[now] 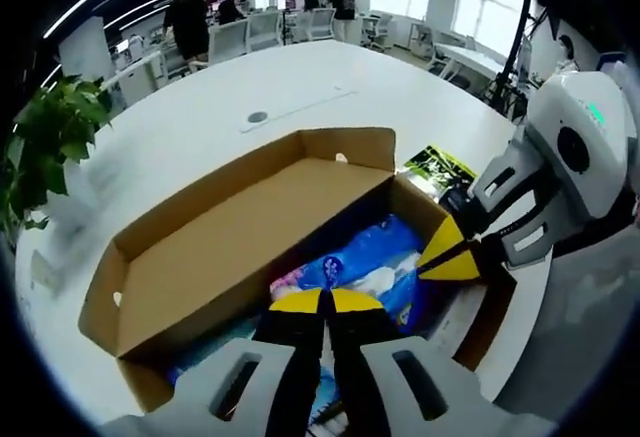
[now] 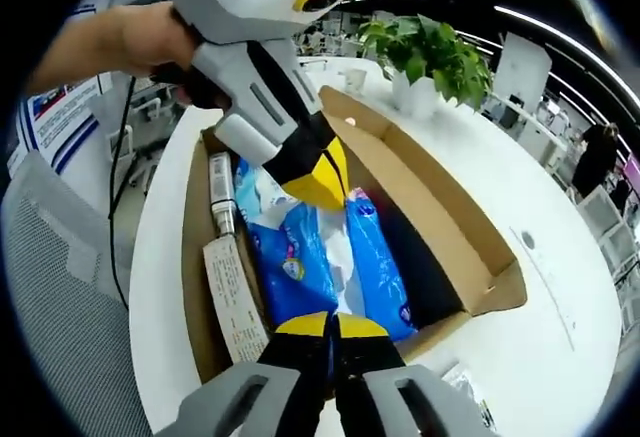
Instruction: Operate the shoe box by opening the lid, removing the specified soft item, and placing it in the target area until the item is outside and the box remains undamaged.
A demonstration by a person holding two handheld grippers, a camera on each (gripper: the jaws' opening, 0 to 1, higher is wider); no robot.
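The brown cardboard shoe box (image 1: 150, 297) stands open on the white table, its lid (image 1: 230, 227) folded back. Inside lies a soft blue-and-white plastic pack (image 1: 365, 262) (image 2: 300, 257). My left gripper (image 1: 322, 302) (image 2: 318, 182) has its yellow-tipped jaws together over one end of the pack. My right gripper (image 2: 332, 325) (image 1: 450, 254) is also shut, at the pack's opposite end by the box's short wall. I cannot make out whether either one pinches the wrapper. A hand holds the left gripper.
Beside the pack in the box (image 2: 480, 257) lie a grey tube (image 2: 222, 192) and a printed paper strip (image 2: 235, 302). A potted plant (image 2: 425, 52) (image 1: 45, 147) stands by the lid side. A green leaflet (image 1: 440, 165) lies past the box's end. The table edge and a grey chair (image 2: 60, 297) are close.
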